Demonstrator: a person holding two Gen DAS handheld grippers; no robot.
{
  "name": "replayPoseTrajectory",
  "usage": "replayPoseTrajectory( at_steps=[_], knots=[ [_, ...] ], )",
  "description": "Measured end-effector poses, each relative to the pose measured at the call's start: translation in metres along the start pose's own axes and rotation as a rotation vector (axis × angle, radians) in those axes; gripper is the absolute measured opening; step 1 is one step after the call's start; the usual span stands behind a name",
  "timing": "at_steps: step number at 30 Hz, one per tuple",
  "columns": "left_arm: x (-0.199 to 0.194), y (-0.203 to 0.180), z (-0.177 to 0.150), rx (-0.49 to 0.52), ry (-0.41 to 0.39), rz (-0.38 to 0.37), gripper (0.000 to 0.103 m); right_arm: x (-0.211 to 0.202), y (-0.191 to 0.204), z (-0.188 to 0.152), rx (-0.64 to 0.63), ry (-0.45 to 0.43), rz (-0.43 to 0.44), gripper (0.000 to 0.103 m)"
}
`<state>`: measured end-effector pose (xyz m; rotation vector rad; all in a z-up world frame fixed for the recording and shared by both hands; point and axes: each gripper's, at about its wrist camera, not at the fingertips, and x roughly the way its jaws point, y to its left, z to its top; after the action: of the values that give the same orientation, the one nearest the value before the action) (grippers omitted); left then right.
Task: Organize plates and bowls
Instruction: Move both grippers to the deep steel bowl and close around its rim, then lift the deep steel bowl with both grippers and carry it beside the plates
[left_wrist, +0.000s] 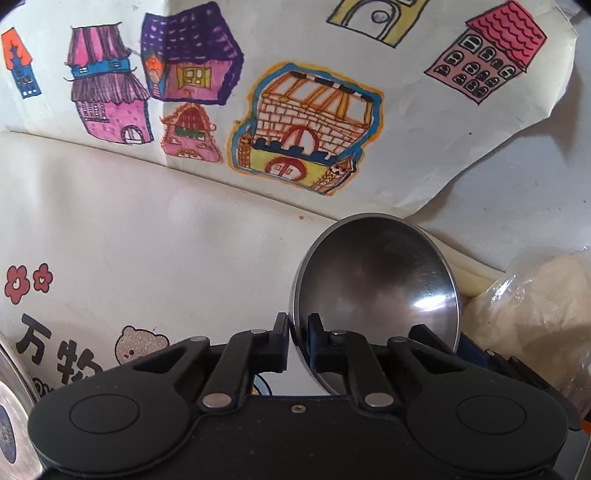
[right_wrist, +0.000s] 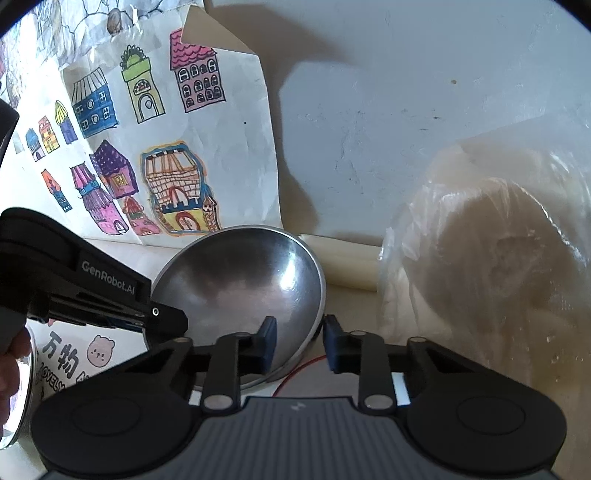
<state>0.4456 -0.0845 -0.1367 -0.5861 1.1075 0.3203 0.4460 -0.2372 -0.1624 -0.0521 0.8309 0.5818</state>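
Note:
A shiny steel bowl (left_wrist: 376, 291) is tilted on its side above the white mat. My left gripper (left_wrist: 299, 341) is shut on the bowl's left rim and holds it. In the right wrist view the same bowl (right_wrist: 240, 284) shows with the left gripper (right_wrist: 162, 319) clamped on its left edge. My right gripper (right_wrist: 299, 341) is open, its jaws straddling the bowl's right rim without closing on it. A steel plate (left_wrist: 11, 410) lies at the far left edge, also in the right wrist view (right_wrist: 22, 391).
A white mat (left_wrist: 147, 240) with cartoon prints covers the table. A child's drawing of houses (left_wrist: 288, 110) leans on the wall behind. A clear plastic bag of pale food (right_wrist: 491, 266) sits to the right. A red wire (right_wrist: 295, 373) lies under the bowl.

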Motion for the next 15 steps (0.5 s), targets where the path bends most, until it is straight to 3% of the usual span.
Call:
replayPoseTrajectory(
  at_steps=[2, 15],
  knots=[
    [-0.001, 0.001, -0.002, -0.004, -0.009, -0.003, 0.010, 0.002, 0.001, 0.002, 0.001, 0.003, -0.005, 0.021],
    [-0.061, 0.026, -0.013, -0.006, -0.088, -0.064, 0.013, -0.024, 0.021, 0.008, -0.035, -0.045, 0.029, 0.020]
  ],
)
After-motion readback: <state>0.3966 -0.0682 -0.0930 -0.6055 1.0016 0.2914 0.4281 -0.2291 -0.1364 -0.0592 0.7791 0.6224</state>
